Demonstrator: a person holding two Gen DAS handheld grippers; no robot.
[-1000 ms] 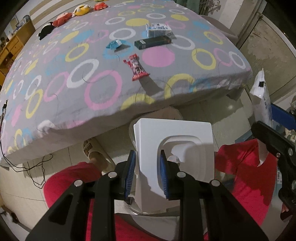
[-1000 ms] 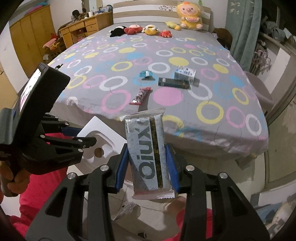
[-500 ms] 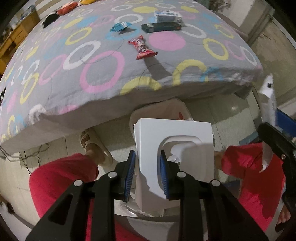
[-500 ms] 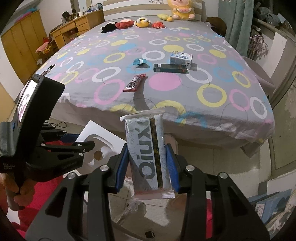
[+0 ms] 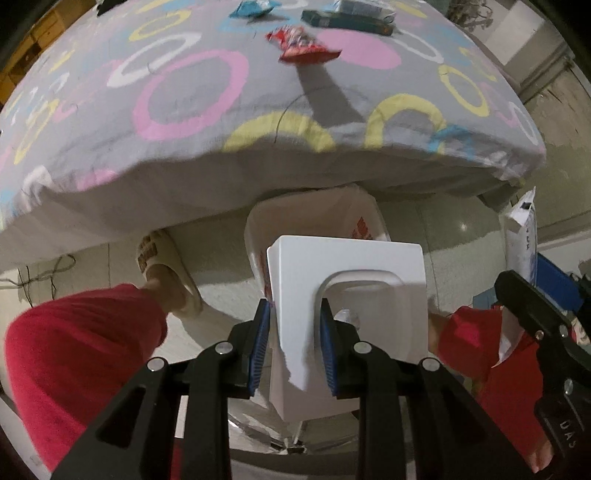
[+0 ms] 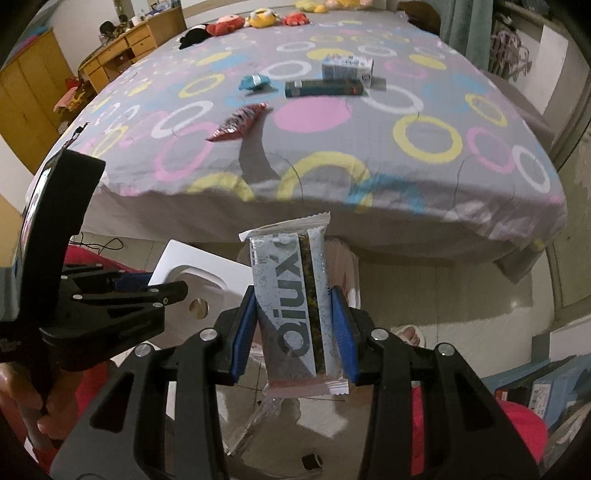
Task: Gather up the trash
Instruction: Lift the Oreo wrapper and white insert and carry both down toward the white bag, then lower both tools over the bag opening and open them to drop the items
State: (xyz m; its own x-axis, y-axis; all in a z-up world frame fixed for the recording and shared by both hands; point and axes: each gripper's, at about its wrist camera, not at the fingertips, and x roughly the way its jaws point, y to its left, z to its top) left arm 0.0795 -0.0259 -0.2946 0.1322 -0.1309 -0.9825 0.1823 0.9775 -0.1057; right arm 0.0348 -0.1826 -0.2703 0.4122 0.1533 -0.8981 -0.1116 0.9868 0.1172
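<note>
My left gripper point(image 5: 291, 347) is shut on a white moulded packaging piece point(image 5: 347, 288), held over a white bag-lined trash bin point(image 5: 317, 218) on the floor by the bed. My right gripper point(image 6: 293, 332) is shut on a grey snack wrapper point(image 6: 291, 302), held upright above the same bin point(image 6: 343, 266); the wrapper also shows at the right edge of the left wrist view point(image 5: 522, 236). On the bed lie a red wrapper point(image 6: 238, 122), a blue wrapper point(image 6: 253, 82), a dark flat box point(image 6: 323, 88) and a white carton point(image 6: 347, 66).
The bed with a grey ringed cover point(image 6: 424, 140) fills the space ahead. Plush toys point(image 6: 236, 22) lie at its far end. A wooden dresser point(image 6: 122, 48) stands at the back left. My red-clad legs point(image 5: 74, 354) and slippered foot point(image 5: 162, 266) flank the bin.
Both grippers have dropped lower and closer to the bed's foot edge, over the bin, each with its item still held.
</note>
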